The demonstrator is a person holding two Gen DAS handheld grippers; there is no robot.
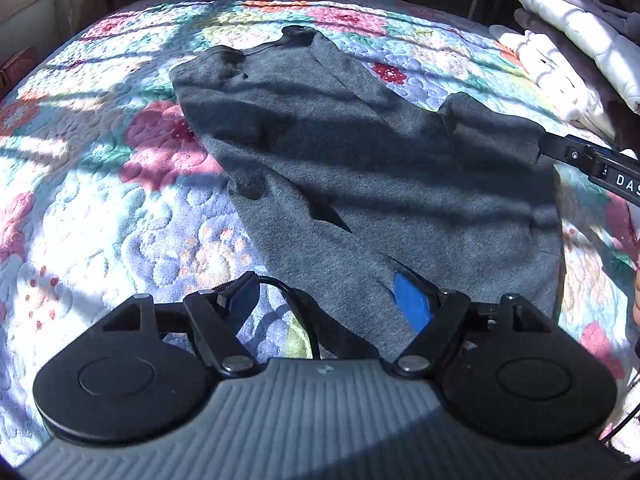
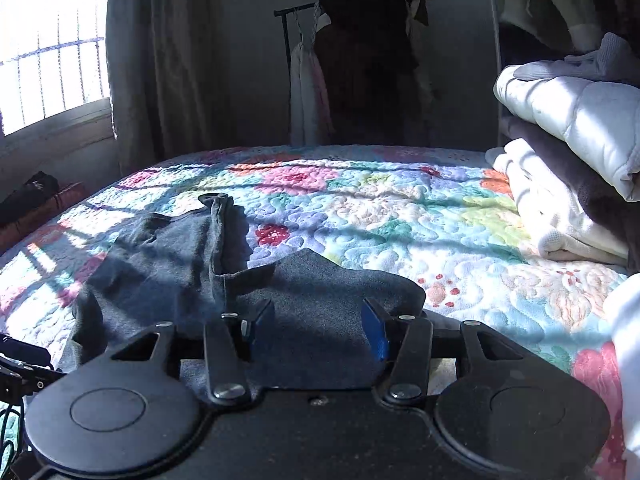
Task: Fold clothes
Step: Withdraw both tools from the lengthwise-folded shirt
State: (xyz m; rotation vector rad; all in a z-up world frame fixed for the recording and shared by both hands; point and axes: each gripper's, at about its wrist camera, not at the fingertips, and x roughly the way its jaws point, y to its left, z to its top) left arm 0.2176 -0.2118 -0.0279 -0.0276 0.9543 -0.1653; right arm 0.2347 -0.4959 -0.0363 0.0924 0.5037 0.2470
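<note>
A dark grey T-shirt lies partly folded on the floral quilt, neck end far, one sleeve turned over at the right. My left gripper hovers at its near hem, open, blue pads wide apart and pressing nothing. In the right wrist view the shirt bunches into a ridge, and a flap of it lies between the pads of my right gripper, which stand apart, open. One finger of the right gripper shows at the shirt's right edge in the left wrist view.
A stack of folded white and grey bedding sits on the bed's right side. Beyond the quilt a clothes rack stands against the wall. A barred window and a curtain are at left.
</note>
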